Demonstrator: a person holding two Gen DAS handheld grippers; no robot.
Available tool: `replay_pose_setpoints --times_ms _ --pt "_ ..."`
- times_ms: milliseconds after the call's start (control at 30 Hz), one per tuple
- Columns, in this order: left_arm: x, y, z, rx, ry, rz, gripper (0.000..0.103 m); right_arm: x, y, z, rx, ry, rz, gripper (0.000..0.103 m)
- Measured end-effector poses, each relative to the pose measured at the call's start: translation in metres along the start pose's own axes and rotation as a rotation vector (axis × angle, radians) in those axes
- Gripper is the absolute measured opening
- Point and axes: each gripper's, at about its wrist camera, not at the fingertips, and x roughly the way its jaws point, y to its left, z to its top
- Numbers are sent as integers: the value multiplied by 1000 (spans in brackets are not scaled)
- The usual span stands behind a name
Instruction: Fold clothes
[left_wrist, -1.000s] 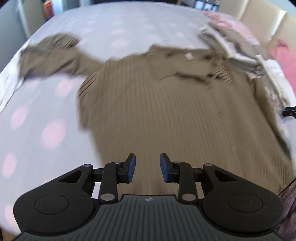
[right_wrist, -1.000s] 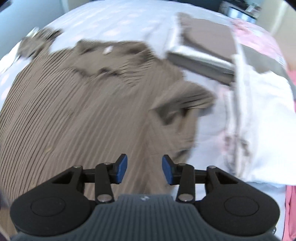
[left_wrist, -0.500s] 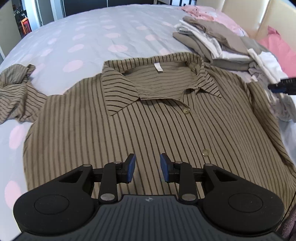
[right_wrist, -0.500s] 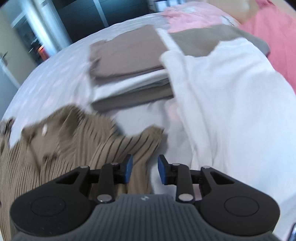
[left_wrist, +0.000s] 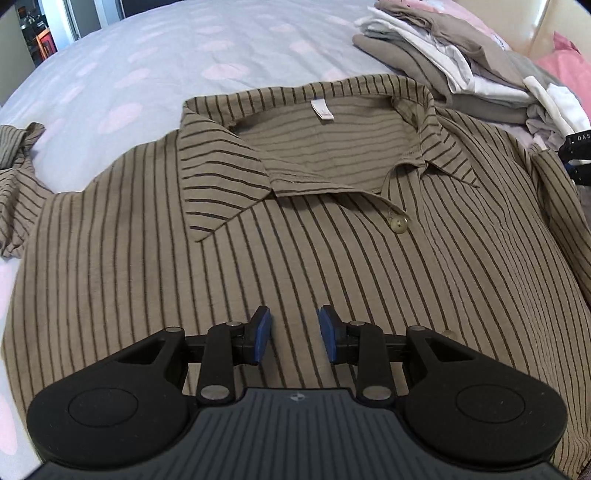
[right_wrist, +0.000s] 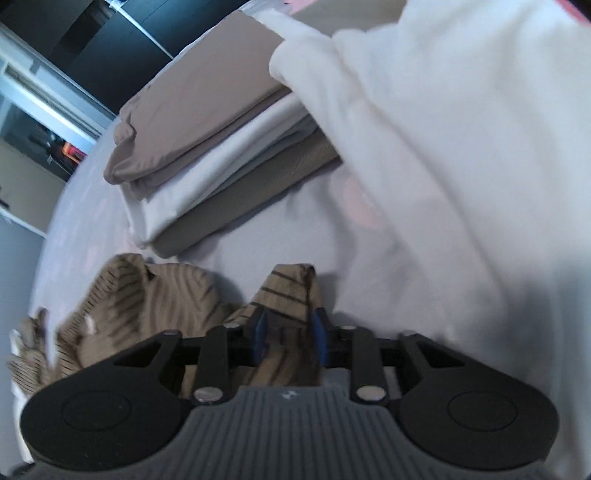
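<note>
A tan shirt with dark stripes (left_wrist: 295, 240) lies flat and face up on the bed, collar at the far side and buttons down the front. My left gripper (left_wrist: 294, 334) hovers open over the shirt's lower chest with nothing between its fingers. The shirt's left sleeve (left_wrist: 14, 177) lies crumpled at the left edge. In the right wrist view, my right gripper (right_wrist: 290, 332) is low at the shirt's other sleeve (right_wrist: 291, 288). The cuff sits between the blue pads, which stand apart, so the gripper is open. That view is blurred.
A stack of folded brown, white and grey clothes (left_wrist: 443, 62) (right_wrist: 207, 155) sits on the bed just beyond the shirt's right shoulder. A loose white garment (right_wrist: 443, 147) lies right of the stack. The bedspread (left_wrist: 184, 48) is pale with pink spots. Pink bedding lies far right.
The left gripper has moved closer over the shirt, which now lies still. The right gripper swung right and down to the sleeve, narrowed its gap, and now has the cuff between its fingers.
</note>
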Motion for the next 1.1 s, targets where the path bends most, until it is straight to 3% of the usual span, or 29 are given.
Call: replay_pose_setpoints --times_ms 33,300,667,800,1100 --pt "2 0 0 1 3 4 27 -1 2 1 -11 -10 -5 3" --pt "8 -9 -6 60 12 40 28 -35 14 12 -104 -179 -106 2" --pt "8 -9 -5 62 12 47 28 -81 29 34 -251 -435 -265 1" --pt "8 -8 -7 68 8 45 28 -77 30 42 -320 -482 -397 1" --pt "7 -6 -7 70 6 45 28 -64 17 52 -311 -524 -491 1"
